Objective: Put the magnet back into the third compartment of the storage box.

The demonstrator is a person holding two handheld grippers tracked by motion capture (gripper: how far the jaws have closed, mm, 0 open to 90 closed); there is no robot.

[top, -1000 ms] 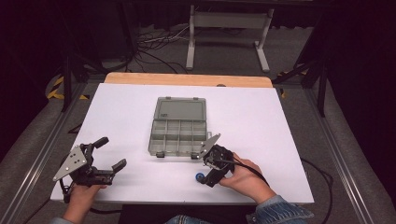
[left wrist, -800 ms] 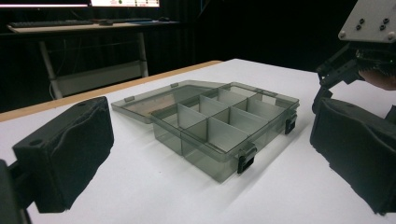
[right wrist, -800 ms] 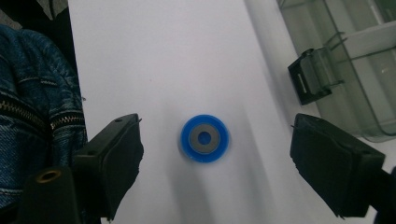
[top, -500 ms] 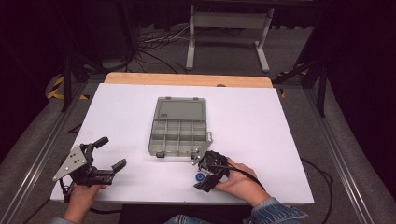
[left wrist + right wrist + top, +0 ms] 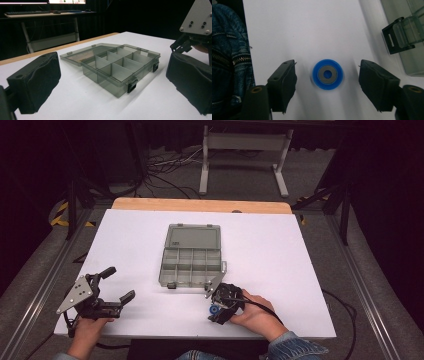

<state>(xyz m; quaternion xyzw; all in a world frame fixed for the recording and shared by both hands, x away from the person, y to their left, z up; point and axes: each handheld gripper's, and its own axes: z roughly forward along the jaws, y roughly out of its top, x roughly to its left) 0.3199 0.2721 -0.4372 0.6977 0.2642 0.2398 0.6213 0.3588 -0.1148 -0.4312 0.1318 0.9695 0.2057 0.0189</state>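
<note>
Dark room all around you, with cables on the grey floor (image 5: 310, 180) behind the white table (image 5: 300, 265). No writing can be read. Your clear box (image 5: 192, 260) lies open mid-table. Your right gripper (image 5: 218, 309) points down, jaws wide apart around a blue ring (image 5: 327, 74), not touching it. Your left gripper (image 5: 116, 285) rests wide open, holding nothing.

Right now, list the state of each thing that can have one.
Organizer box: open, lid laid back flat, compartments empty.
Box latches: undone.
Blue ring: lying flat on the table, ungripped, between the jaws.
Left claw: open, holding nothing.
Right claw: open, straddling the ring.
</note>
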